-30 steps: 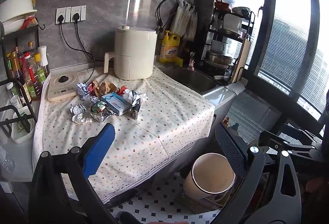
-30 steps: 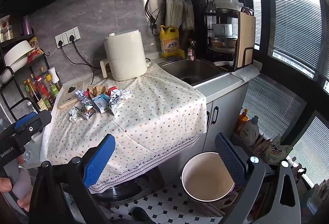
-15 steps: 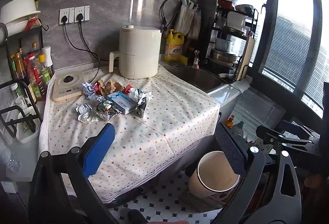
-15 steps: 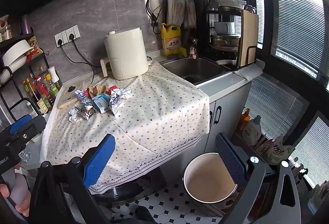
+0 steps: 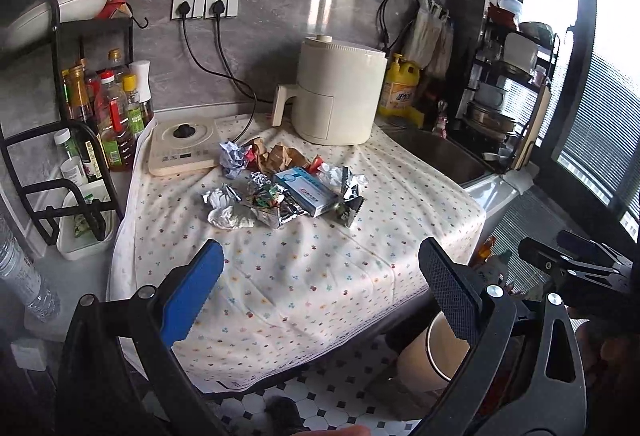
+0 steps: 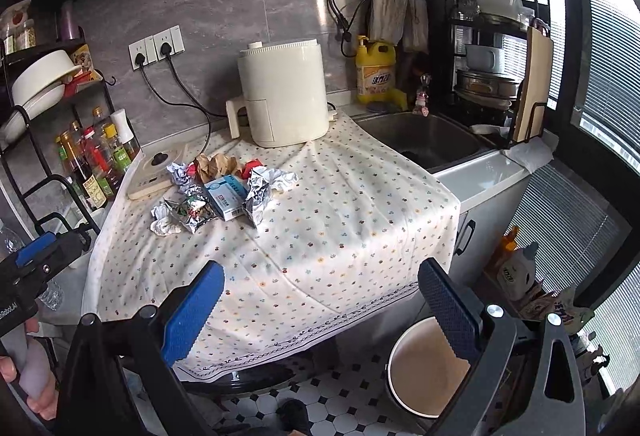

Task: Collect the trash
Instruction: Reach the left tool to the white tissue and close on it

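A kitchen counter draped in a cream tablecloth dotted with small coloured flowers [image 5: 328,264] fills the middle of both wrist views. The trash sits in one loose heap [image 5: 280,184] toward the back left of the cloth: crumpled silver foil wrappers [image 5: 276,208], balled white paper [image 5: 230,216], scrunched brown paper [image 5: 280,156] and a flat white-and-blue cardboard box [image 5: 306,190] lying among them, all touching or overlapping. Just behind the heap stands a cream cylindrical air fryer [image 5: 336,92], and to its left lies a flat cream induction hob with a black knob [image 5: 182,150]. A yellow detergent bottle [image 6: 376,74] stands by the steel sink [image 6: 424,140] on the right. On the black-and-white tiled floor below the counter's right corner stands a round cream bin with an open top [image 6: 424,368]. The left gripper [image 5: 316,296] hangs above the near edge of the cloth, its blue and black fingers spread wide and holding nothing. The right gripper [image 6: 316,300] hangs likewise, fingers spread apart and empty, well short of the heap. A hand [image 6: 24,376] grips the left tool's handle at the lower left of the right wrist view.
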